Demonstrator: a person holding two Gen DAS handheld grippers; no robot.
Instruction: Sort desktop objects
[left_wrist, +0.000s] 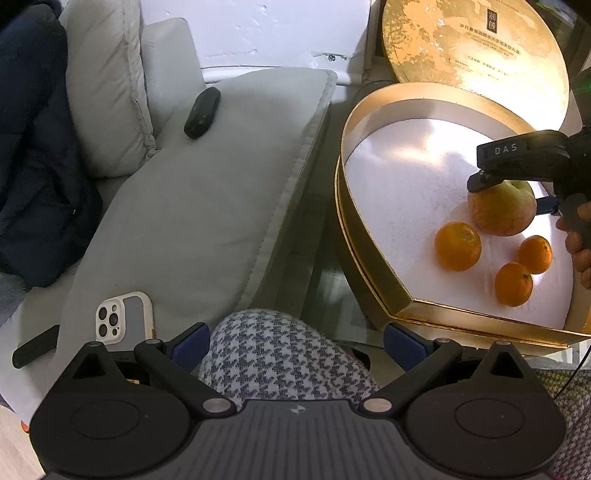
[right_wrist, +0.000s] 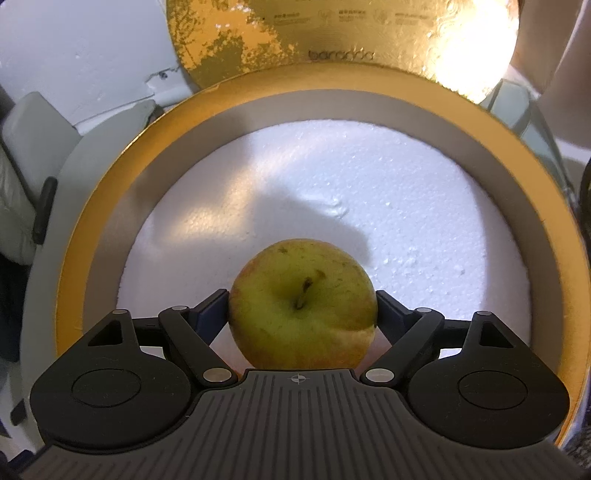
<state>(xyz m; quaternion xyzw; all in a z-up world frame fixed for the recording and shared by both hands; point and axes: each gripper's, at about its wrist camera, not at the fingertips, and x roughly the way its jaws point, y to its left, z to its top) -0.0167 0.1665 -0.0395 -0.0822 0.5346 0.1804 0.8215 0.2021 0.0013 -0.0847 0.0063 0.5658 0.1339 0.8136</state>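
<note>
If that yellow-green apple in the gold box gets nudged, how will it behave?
The yellow-green apple is round, so it would probably roll on the flat white foam floor. Its smooth skin may slip between the right tool pads. It looks firm, unlikely to deform.

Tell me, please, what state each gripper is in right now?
Left gripper: open, empty.
Right gripper: fingers either side of the apple; whether they grip it cannot be told.

Yellow-red apple (right_wrist: 302, 304) stem-up, lower centre, on white foam in gold box (right_wrist: 92, 221); three oranges (left_wrist: 457, 246) beside.
</note>
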